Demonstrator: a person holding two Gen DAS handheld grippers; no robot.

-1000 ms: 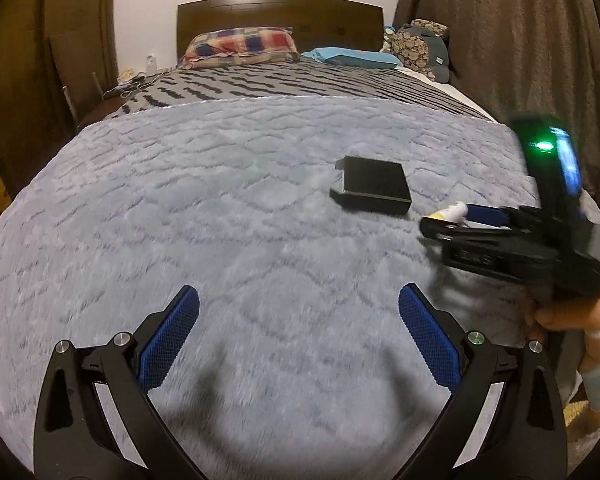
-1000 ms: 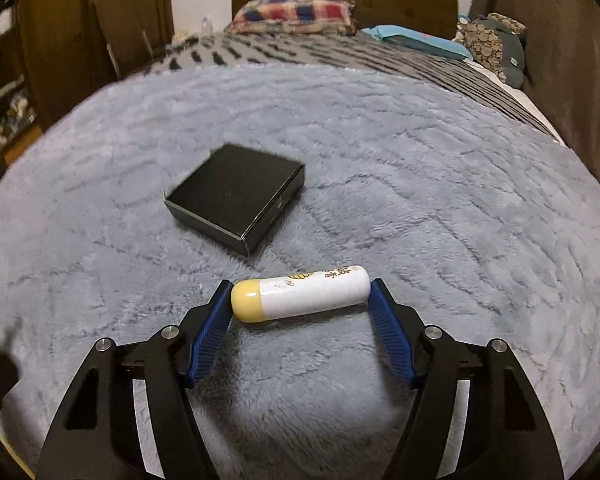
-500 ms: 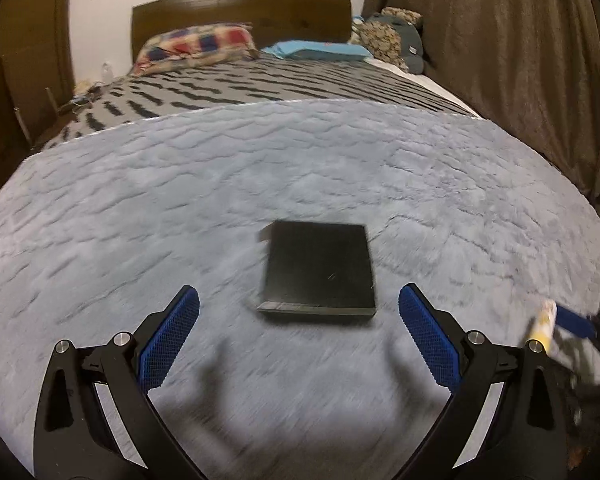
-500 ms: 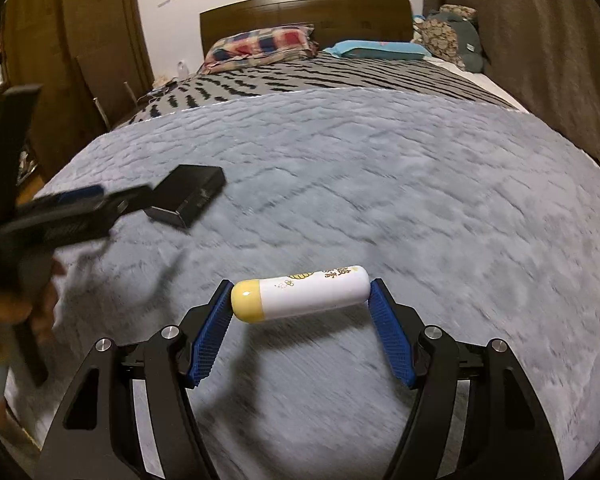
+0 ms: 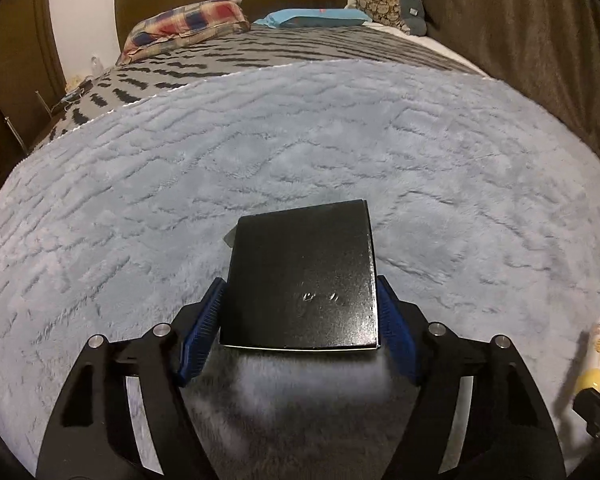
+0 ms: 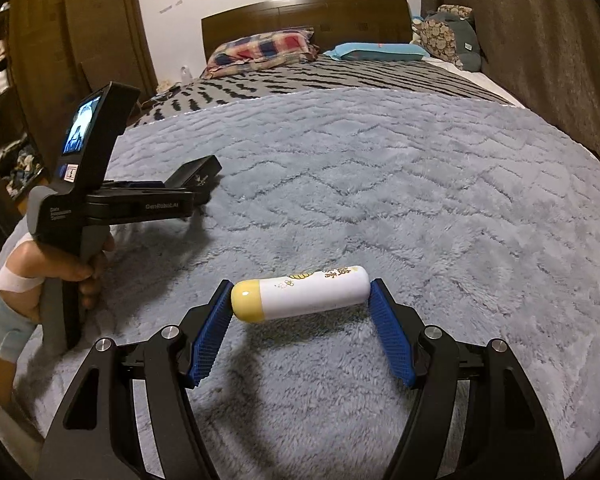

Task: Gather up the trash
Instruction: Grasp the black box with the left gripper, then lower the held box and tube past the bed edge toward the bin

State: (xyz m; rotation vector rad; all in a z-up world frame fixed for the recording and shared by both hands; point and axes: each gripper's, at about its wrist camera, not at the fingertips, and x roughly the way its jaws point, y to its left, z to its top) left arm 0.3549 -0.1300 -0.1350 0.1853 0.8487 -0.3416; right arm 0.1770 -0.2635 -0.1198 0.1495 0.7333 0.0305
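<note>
Flat black cardboard box (image 5: 300, 284) on the grey fluffy bed blanket (image 5: 440, 184) is flanked by left gripper (image 5: 300, 328), jaws just closed onto its sides. White yellow-capped plastic tube (image 6: 300, 293) is pinched endwise by right gripper (image 6: 300, 336). Next, box lift is called for.

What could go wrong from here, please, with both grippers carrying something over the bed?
1. The flat black cardboard box is gripped only near its front edge by the left gripper, whose fingers have just been closing; it might tip or slip.
2. The white tube with a yellow cap is pinched end to end by the right gripper; its rounded ends could pop free.
</note>
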